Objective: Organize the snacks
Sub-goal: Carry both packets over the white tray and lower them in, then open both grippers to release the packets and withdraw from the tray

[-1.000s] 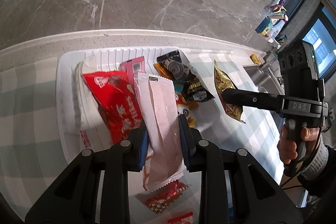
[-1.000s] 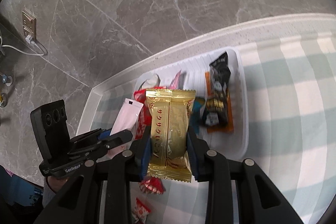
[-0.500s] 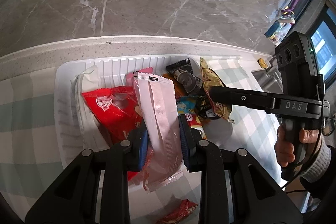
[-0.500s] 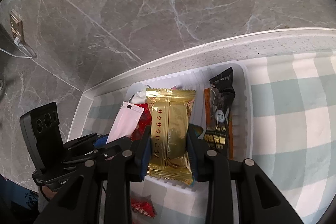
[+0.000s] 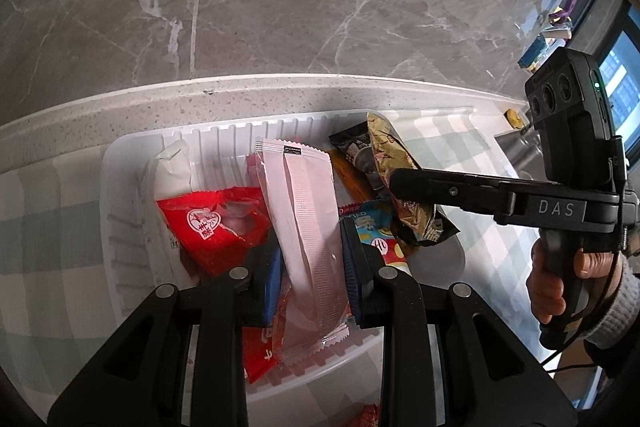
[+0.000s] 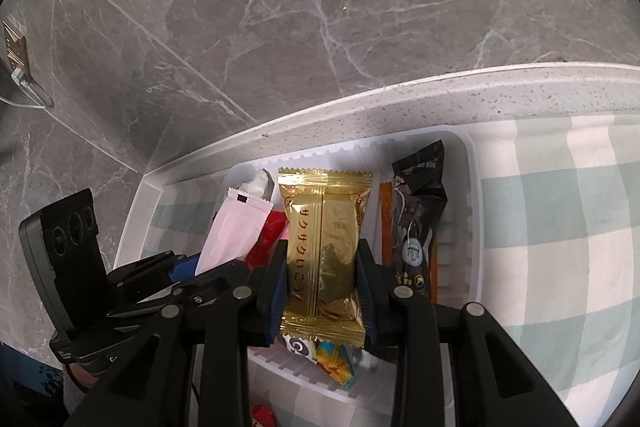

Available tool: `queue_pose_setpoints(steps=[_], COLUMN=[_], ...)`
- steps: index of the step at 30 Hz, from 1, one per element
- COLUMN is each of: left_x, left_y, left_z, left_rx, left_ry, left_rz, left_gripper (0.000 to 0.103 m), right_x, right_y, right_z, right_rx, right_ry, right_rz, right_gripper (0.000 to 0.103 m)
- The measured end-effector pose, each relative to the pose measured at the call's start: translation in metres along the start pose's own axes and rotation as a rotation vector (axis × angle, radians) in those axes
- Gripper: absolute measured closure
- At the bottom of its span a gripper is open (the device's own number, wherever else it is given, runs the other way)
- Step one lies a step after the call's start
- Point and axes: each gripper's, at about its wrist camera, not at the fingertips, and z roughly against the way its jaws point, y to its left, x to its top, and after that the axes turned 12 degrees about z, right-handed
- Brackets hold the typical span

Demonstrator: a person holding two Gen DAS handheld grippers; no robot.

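Note:
My left gripper is shut on a long pale pink packet and holds it over the white ribbed tray. My right gripper is shut on a gold packet with Japanese lettering, held over the same tray. In the tray lie a red packet, a black packet on an orange one, and a blue-and-yellow packet. The right gripper and its gold packet also show in the left wrist view; the left gripper and pink packet show in the right wrist view.
The tray sits on a green-and-white checked cloth against a speckled counter edge and grey marble wall. Small red packets lie on the cloth in front of the tray. A sink is at the right.
Both grippers have moved forward over the tray with their packets still held. The loose red packets on the cloth have dropped almost out of view below.

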Motion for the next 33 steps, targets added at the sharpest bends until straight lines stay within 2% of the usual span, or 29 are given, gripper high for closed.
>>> queue_pose_setpoints(steps=[15,25,28,30,33], left_x=[0.001,0.001,0.001,0.001,0.0], left_y=[-0.002,-0.01,-0.011,-0.013,-0.016], left_z=[-0.008,-0.017,-0.018,-0.019,-0.02], left_rx=[0.026,0.063,0.069,0.074,0.081], left_ry=[-0.017,-0.021,-0.024,-0.027,-0.031], left_rz=[-0.013,-0.049,-0.05,-0.055,-0.065], left_gripper=[0.078,0.078,0.078,0.077,0.076], right_x=[0.006,0.008,0.008,0.008,0.007], right_y=[0.007,0.023,0.029,0.034,0.038], right_z=[-0.018,-0.027,-0.027,-0.025,-0.022], right_rx=[-0.068,-0.201,-0.244,-0.269,-0.301], right_ry=[0.022,0.046,0.044,0.038,0.029], right_rz=[0.064,0.173,0.214,0.239,0.271], right_gripper=[0.069,0.067,0.064,0.059,0.058])
